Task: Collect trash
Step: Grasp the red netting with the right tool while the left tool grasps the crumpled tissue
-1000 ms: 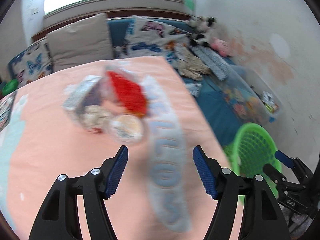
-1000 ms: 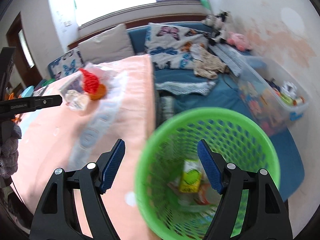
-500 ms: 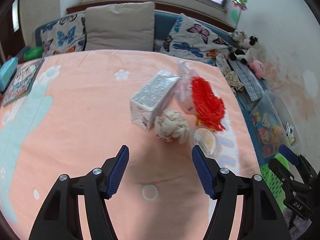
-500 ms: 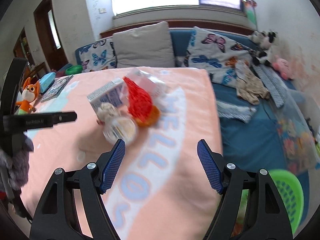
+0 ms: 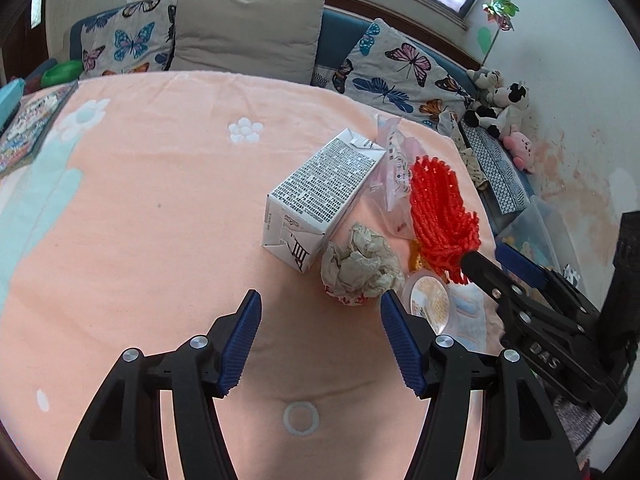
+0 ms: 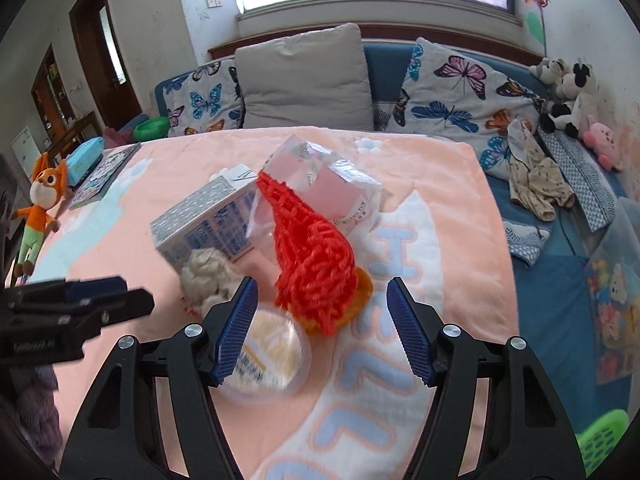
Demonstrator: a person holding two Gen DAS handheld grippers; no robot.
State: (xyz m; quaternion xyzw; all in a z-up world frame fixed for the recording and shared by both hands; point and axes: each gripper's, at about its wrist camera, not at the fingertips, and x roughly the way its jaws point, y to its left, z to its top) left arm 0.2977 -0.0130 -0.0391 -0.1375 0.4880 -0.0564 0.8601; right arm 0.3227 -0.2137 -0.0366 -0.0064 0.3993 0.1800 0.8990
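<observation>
Trash lies in a pile on the pink blanket (image 5: pixel 140 208): a grey carton (image 5: pixel 316 196), a crumpled paper ball (image 5: pixel 360 266), a red mesh net (image 5: pixel 442 216), a clear plastic bag (image 5: pixel 394 172) and a round clear lid (image 5: pixel 428 300). My left gripper (image 5: pixel 320 340) is open and empty, just short of the paper ball. My right gripper (image 6: pixel 320 328) is open and empty, its fingers either side of the red net's (image 6: pixel 312 252) near end, with the lid (image 6: pixel 266 356) by its left finger. The carton (image 6: pixel 204 220) and bag (image 6: pixel 328 184) lie behind the net.
A green mesh basket (image 6: pixel 600 444) shows at the lower right, beside the bed. Pillows (image 6: pixel 304 80) line the back. A fox plush (image 6: pixel 40 208), a book (image 6: pixel 102 176) and a blue box lie at the left. Clothes and toys lie on the blue mat (image 6: pixel 552 264).
Both grippers have swung from the green basket back over the bed to the trash pile and moved closer to it. Both stay open and empty.
</observation>
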